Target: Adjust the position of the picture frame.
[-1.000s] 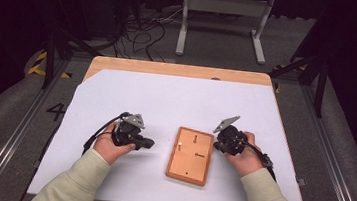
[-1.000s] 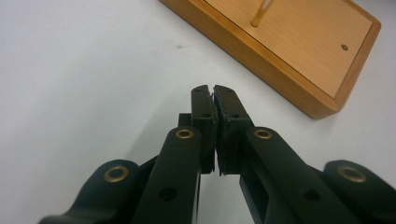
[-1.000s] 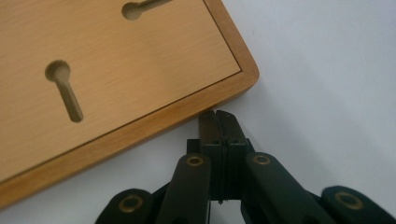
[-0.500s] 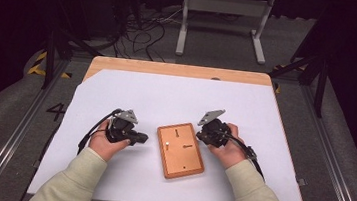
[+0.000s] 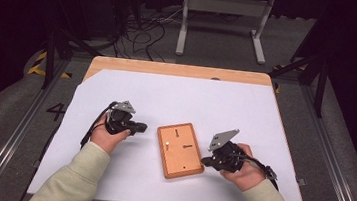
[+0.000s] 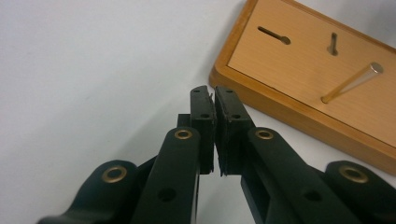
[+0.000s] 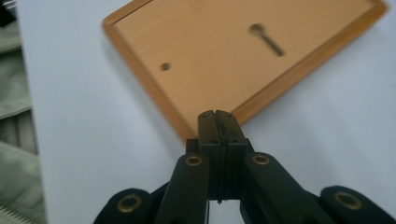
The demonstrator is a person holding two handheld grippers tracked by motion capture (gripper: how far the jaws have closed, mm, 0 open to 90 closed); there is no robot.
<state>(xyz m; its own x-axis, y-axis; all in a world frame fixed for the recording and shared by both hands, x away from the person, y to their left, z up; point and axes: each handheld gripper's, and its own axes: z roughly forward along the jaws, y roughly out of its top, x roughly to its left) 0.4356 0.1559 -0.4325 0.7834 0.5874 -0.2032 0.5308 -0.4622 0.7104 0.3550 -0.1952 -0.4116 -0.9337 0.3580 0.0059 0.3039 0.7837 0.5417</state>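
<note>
An orange wooden board (image 5: pixel 180 149) with a raised rim lies flat on the white table cover, between my two hands. Its face (image 6: pixel 327 70) carries keyhole slots and one upright metal pin (image 6: pixel 352 81). The pin (image 5: pixel 166 142) stands near the board's left side. My left gripper (image 5: pixel 139 126) rests left of the board, jaws shut with nothing between them (image 6: pixel 214 100), their tips close to the board's rim. My right gripper (image 5: pixel 205 160) sits at the board's lower right corner, jaws pressed together and empty (image 7: pixel 217 120), tips just short of the rim (image 7: pixel 177 123).
The white cover (image 5: pixel 181 101) spreads over a wooden table (image 5: pixel 179 70). A cable (image 5: pixel 94 124) trails from the left gripper. Behind the table stand a white metal frame (image 5: pixel 222 19) and loose cables on the floor. Cream sleeves (image 5: pixel 72 180) enter from below.
The right hand has drawn back toward the board's lower right corner. The board has turned and shifted a little to the right. The left gripper has edged slightly right.
</note>
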